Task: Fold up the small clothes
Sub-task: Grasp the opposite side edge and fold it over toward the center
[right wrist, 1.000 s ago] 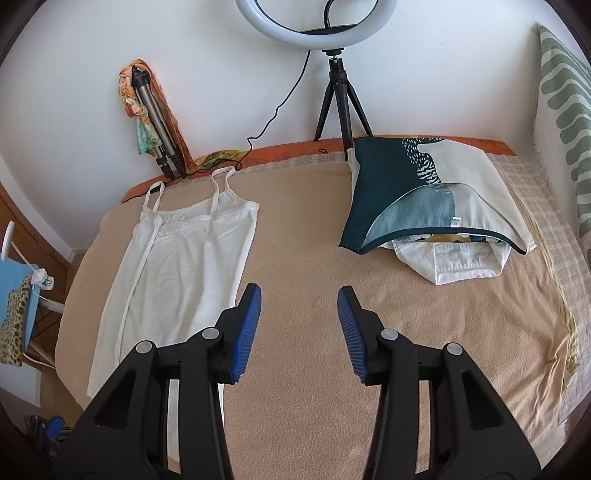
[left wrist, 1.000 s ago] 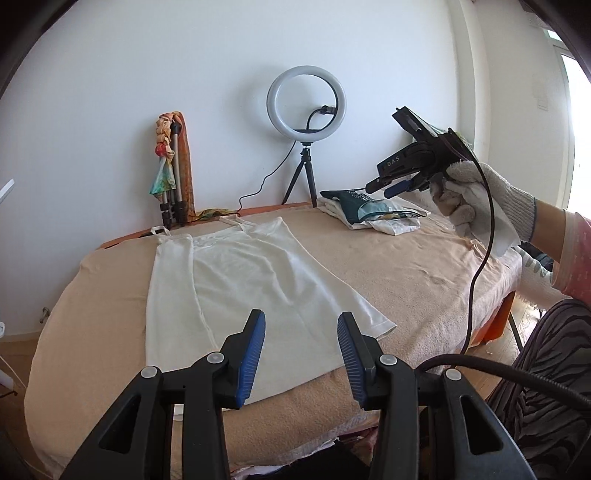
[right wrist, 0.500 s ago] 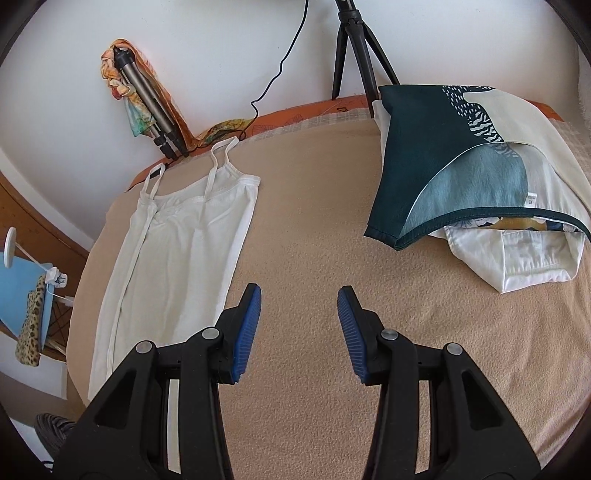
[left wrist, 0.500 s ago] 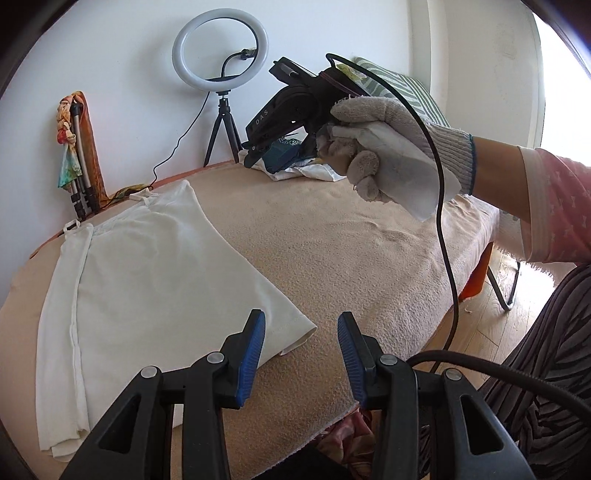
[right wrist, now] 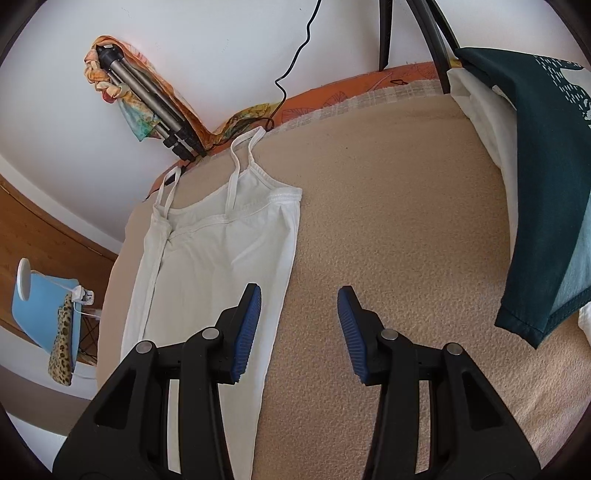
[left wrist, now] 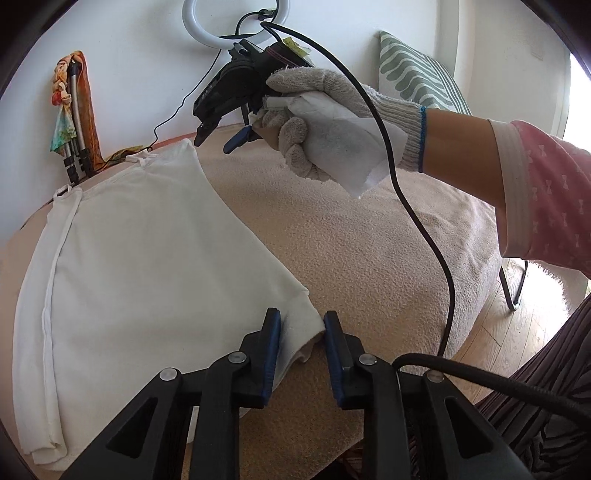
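Observation:
A white strappy camisole [left wrist: 147,266] lies flat on the beige towel-covered table [left wrist: 369,258], straps toward the wall; it also shows in the right wrist view [right wrist: 221,258]. My left gripper [left wrist: 301,345] is open, its jaws on either side of the camisole's near right hem corner, low at the cloth. My right gripper [right wrist: 299,321] is open and empty, above the camisole's right edge below its top; it also shows in the left wrist view [left wrist: 221,136], held in a gloved hand above the table.
A pile of folded clothes with a dark teal top [right wrist: 535,184] lies at the table's right. A ring light on a tripod [left wrist: 236,22] and a folded tripod with a scarf [left wrist: 74,118] stand by the wall. A striped cushion [left wrist: 417,74] is at the right.
My left gripper has moved down and forward to the camisole's hem corner, and its jaws have narrowed around it. My right gripper has moved left and lower toward the camisole's top.

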